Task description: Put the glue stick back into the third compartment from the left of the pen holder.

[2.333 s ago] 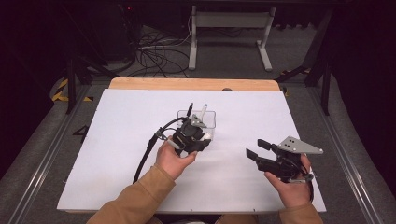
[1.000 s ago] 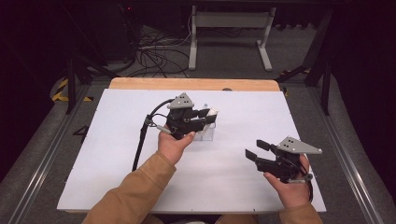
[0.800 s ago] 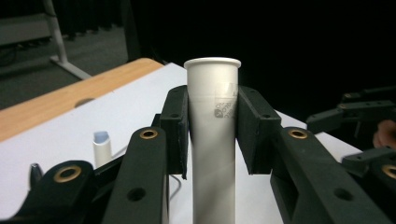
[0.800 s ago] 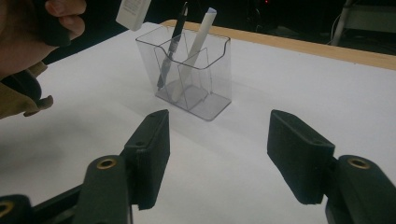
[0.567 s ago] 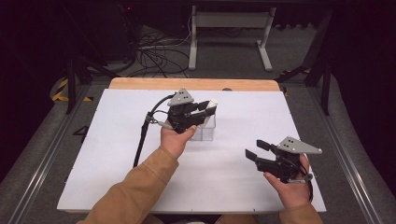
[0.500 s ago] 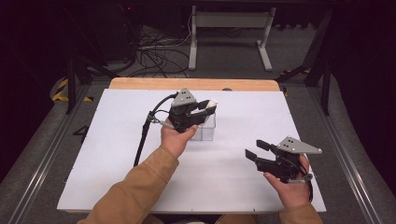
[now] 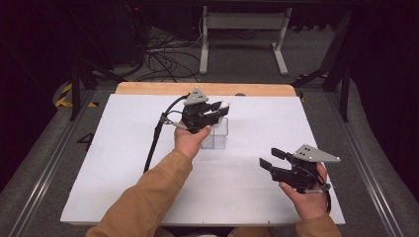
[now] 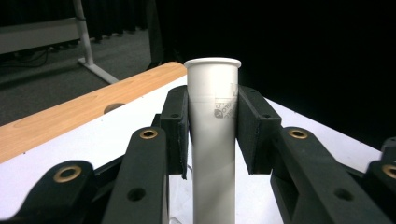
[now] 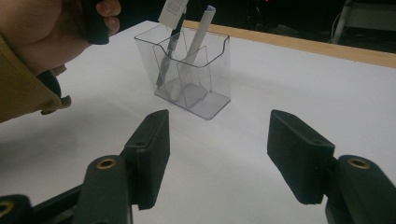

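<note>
My left gripper hovers over a clear plastic holder at the middle of the white table, shut on a white tube with a flared rim. The tube's pale end sticks out past the jaws, and both pads press its sides in the left gripper view. In the right gripper view the holder contains a dark pen and a leaning white pen. My right gripper rests low at the front right, open, with nothing between its pads.
A bare wooden strip runs along the white table's far edge. The left gripper's black cable trails across the table to the left. Beyond the table are floor cables and a metal stand.
The left gripper lifted from the holder with the white tube and has drifted slightly toward the far edge. The right gripper has stayed put.
</note>
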Motion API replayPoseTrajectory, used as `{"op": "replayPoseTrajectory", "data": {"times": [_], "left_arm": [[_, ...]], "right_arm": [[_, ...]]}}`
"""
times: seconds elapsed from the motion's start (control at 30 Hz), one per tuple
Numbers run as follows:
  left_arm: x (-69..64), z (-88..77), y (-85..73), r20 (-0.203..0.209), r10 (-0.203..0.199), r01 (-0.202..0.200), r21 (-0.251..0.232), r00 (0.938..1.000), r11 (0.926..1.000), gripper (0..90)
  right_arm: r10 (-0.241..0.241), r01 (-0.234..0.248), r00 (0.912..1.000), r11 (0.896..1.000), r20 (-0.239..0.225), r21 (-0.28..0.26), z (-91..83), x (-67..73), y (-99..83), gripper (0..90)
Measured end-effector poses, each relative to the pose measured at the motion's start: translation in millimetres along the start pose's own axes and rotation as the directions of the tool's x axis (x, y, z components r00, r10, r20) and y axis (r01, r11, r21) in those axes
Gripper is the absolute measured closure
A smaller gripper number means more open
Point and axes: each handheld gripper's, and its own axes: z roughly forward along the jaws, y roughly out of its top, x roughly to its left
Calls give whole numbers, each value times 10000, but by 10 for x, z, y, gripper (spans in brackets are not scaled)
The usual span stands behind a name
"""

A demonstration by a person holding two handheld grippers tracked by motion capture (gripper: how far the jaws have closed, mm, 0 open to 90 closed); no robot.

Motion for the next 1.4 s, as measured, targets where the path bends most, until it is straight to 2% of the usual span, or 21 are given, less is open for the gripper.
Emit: {"op": "replayPoseTrajectory", "data": {"times": [0.13, 0.3, 0.6, 0.63, 0.7, 0.83, 1.0, 1.03, 1.2, 1.4], "left_arm": [[13, 56, -14, -112, -183, 183, 18, 9998, 9998, 673], [48, 104, -31, -247, -105, 105, -21, 9996, 9999, 673], [55, 176, -75, 28, -434, 435, -76, 9991, 9990, 672], [61, 185, -81, 45, -319, 320, -63, 9995, 9995, 672], [50, 209, -98, 73, -389, 389, -14, 9992, 9992, 672], [36, 244, -124, -17, -229, 229, 124, 9997, 9997, 672], [20, 277, -150, 79, -231, 228, 369, 9997, 9991, 671], [9, 284, -156, 48, -289, 287, 471, 9996, 9985, 671], [3, 300, -173, -234, -50, 68, 745, 9997, 9972, 671], [6, 310, -200, -376, 91, -49, 1101, 9993, 9939, 672]], "right_arm": [[-9, 9, 10000, 10000, 2, 8, -2, -1, -1, 402], [0, 0, 10000, 10000, -1, 22, -2, -4, -3, 402], [34, -34, 10000, 10000, -9, 9, -4, -4, -3, 402], [35, -35, 10000, 10000, -9, 7, -4, -5, -3, 402], [14, -14, 10000, 10000, -25, 12, -3, -5, -3, 402], [39, -39, 10000, 10000, -9, 14, -6, -3, -2, 402], [62, -62, 10000, 10000, -28, 9, -6, -3, -2, 402], [37, -37, 10000, 10000, -17, 16, -7, -5, -2, 402], [16, -16, 10000, 10000, -19, 7, -8, -3, -1, 402], [25, -25, 10000, 10000, -5, 18, -6, 0, -1, 402]]}}
